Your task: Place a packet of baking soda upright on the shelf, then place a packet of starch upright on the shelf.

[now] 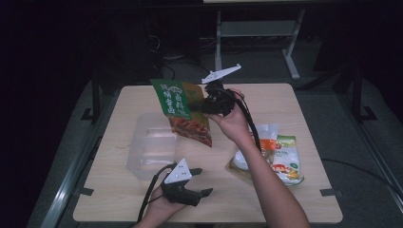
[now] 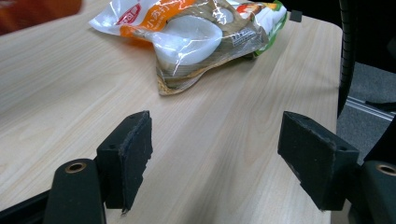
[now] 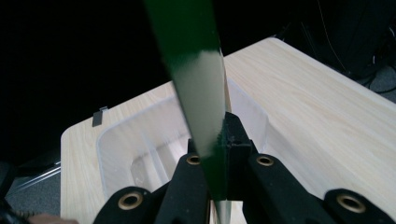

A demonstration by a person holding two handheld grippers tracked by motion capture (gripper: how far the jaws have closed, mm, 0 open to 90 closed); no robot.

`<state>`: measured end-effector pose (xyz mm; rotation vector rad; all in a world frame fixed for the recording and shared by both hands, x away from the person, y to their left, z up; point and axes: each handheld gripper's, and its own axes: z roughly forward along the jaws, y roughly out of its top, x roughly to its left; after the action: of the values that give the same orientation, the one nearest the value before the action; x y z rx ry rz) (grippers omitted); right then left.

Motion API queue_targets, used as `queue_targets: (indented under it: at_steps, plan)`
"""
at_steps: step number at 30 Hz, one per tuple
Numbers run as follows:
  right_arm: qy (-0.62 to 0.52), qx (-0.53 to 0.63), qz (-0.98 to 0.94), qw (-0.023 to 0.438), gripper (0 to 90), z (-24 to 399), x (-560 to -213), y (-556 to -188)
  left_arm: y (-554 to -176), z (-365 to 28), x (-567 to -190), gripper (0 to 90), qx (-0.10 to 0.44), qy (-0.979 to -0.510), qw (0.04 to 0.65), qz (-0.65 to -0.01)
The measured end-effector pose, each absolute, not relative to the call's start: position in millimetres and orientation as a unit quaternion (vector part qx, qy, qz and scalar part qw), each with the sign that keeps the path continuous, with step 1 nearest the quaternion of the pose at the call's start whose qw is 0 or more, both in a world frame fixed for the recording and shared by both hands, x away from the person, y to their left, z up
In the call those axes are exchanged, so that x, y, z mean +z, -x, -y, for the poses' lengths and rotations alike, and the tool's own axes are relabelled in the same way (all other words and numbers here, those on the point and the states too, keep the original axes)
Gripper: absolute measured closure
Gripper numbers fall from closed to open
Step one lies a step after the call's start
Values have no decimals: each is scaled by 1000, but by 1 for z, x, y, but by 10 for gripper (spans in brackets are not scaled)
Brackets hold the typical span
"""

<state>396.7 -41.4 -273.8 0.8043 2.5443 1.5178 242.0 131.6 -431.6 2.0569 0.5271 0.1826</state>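
Snack packets (image 1: 278, 156) on table (image 1: 309, 109)

The green packet (image 3: 198, 93) runs off the top edge blurred, its print unreadable.

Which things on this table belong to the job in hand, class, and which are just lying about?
In the job:
- green and orange packet, clamped in the right hand-held gripper
- clear plastic tub below it

Lying about:
- pile of food packets
- left hand-held gripper, open, resting on the table
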Motion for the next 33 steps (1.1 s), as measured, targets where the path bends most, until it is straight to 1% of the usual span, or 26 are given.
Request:
queue_targets:
  at_steps: [17, 27, 33]
  plan:
    - [-248, 502, -828, 34, 893, 1, -267, -419, -243, -131, -432, 257, 73, -841, 491, -215]
    - [-245, 503, -828, 33, 893, -28, -271, -438, -245, -133, -431, 255, 72, -840, 493, -214]
    - [-244, 511, -824, 23, 893, -42, -282, -451, -246, -132, -432, 254, 75, -842, 489, -215]
